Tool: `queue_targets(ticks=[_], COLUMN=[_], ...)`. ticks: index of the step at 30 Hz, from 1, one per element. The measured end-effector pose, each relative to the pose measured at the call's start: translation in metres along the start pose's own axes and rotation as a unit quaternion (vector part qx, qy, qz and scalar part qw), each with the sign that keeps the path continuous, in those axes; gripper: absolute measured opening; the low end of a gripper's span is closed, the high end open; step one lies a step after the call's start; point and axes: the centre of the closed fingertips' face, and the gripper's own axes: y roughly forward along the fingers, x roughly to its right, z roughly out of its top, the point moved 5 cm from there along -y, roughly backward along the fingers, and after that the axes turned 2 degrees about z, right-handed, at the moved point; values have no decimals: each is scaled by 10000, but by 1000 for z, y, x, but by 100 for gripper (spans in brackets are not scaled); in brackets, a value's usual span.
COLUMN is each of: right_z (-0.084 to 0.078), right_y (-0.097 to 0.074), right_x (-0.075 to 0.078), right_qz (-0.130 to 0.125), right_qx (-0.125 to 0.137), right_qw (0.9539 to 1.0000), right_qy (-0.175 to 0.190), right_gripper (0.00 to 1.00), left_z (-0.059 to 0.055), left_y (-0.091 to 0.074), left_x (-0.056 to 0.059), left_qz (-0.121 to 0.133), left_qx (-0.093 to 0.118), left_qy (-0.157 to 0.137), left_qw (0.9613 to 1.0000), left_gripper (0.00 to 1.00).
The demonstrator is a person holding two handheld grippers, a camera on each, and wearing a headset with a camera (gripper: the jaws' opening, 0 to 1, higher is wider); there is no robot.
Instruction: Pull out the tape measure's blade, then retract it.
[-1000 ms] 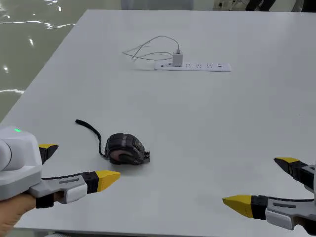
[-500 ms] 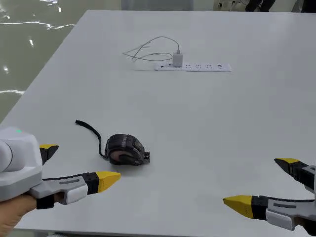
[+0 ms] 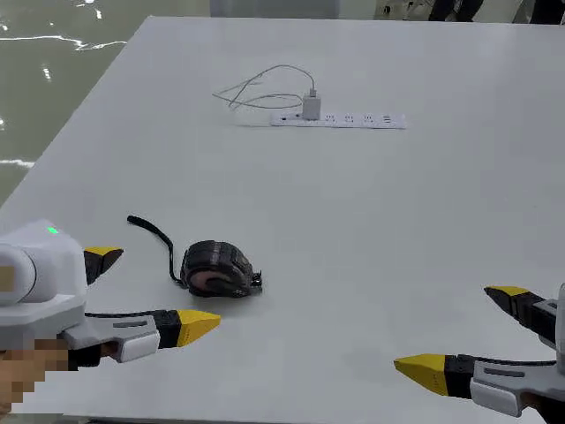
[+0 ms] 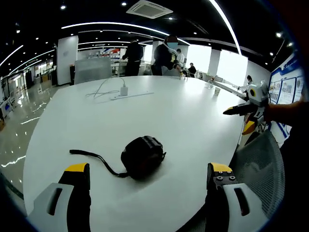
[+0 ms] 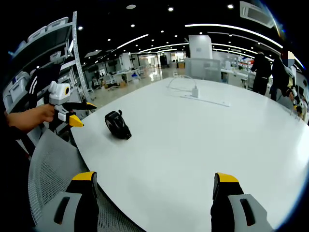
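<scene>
- Head view: the tape measure (image 3: 218, 269) lies on its side on the white table (image 3: 380, 221), near the front-left edge, with its blade (image 3: 257, 281) not yet pulled out and just the tip at the mouth.
- A black strap (image 3: 152, 231) runs from the tape measure to the left and away, lying flat on the table.
- The left gripper (image 3: 168, 285) sits just in front and left of the tape measure. Its jaws are spread wide with nothing between them. One yellow tip is near the strap and the other near the tape measure's front, and neither touches.
- From the left gripper view, the tape measure lies ahead, between the lines of the two jaws and apart from both.
- The right gripper (image 3: 441, 325) is at the front-right, well apart from the tape measure, its jaws also spread and empty.
- From the right gripper view, the tape measure lies far to the left, with the left gripper beside it held in a hand (image 5: 30, 117).
- Far across the table lies a white power strip (image 3: 353, 120) with a charger (image 3: 311, 107) plugged in. A white cable (image 3: 252, 91) loops to its left.
- People (image 4: 164, 55) stand beyond the table's far end.
- A grey mesh chair (image 4: 263, 164) stands at the near edge.
</scene>
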Motion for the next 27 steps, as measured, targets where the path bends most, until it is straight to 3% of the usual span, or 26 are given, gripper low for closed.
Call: queue_targets(ticks=[4, 6, 10, 12, 16, 17, 20, 27], right_z=[-1, -1, -2, -1, -1, 0, 0, 2], right_y=[0, 0, 1, 1, 2, 2, 3, 6], right_x=[0, 0, 1, 2, 3, 4, 4, 5], right_qz=[-12, -20, -34, -42, -68, -77, -92, -92], right_qx=[-31, -58, -98, -124, -151, -161, -188, -248], right_qw=[10000, 10000, 9999, 9999, 9999, 9998, 9998, 9996], right_qy=[10, 11, 26, 26, 36, 39, 42, 38], right_gripper=[99, 99, 99, 99, 99, 99, 99, 99], left_z=[1, 0, -1, -1, -2, -3, -5, -5], left_y=[11, 18, 32, 38, 48, 51, 58, 72], left_x=[-3, -4, -7, -11, -14, -12, -14, -19], left_qz=[-257, -468, -830, -871, -1153, -1364, -1502, -1859], left_qx=[9, -82, -102, -95, -199, -247, -355, -477], left_qy=[367, 496, 908, 1059, 1462, 1584, 1845, 2139], left_qw=[9990, 9976, 9924, 9905, 9823, 9776, 9706, 9578], left_gripper=[97, 95, 91, 89, 81, 79, 73, 60])
